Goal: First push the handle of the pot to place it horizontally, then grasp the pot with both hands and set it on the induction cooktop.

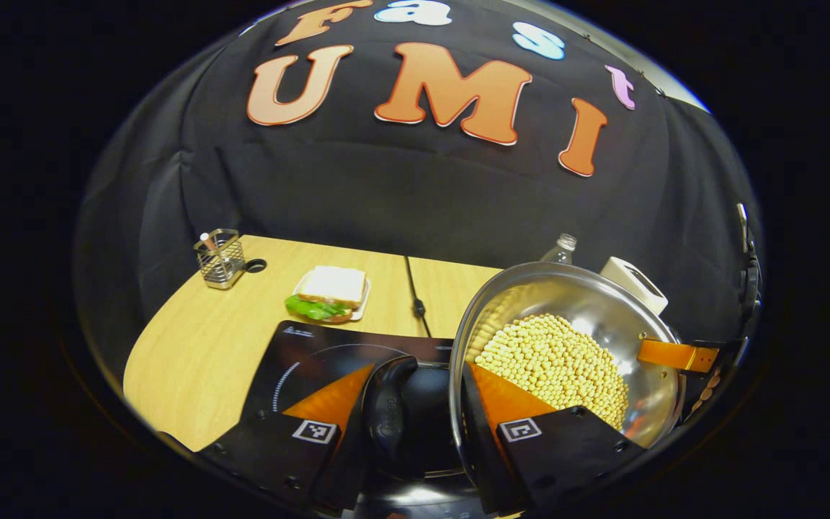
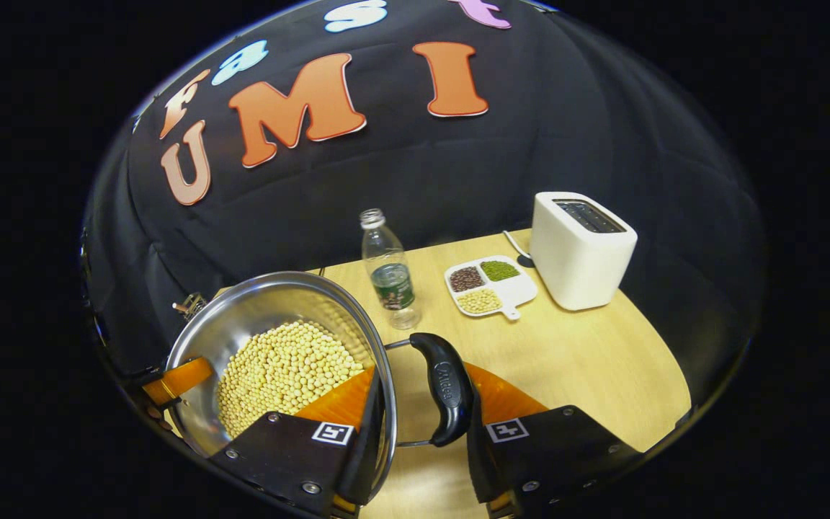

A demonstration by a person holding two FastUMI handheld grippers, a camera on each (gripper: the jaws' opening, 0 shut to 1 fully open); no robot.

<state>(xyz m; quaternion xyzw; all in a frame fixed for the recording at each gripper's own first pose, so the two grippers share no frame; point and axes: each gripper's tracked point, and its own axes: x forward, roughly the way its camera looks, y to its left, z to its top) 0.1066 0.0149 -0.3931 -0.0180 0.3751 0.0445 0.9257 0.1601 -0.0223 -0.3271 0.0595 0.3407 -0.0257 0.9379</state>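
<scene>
Even, bright overhead light, glare on the steel pot (image 1: pixel 602 303), sharp focus, fisheye-bowed edges.

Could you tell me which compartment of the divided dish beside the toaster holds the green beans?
The rear compartment nearest the toaster in the divided dish holds the green beans; dark reddish beans sit left, pale ones in front.

My left gripper (image 1: pixel 415 425): black bodies, small screws, square coded marker on each | My right gripper (image 2: pixel 415 425): same black bodies, screws, square markers
</scene>
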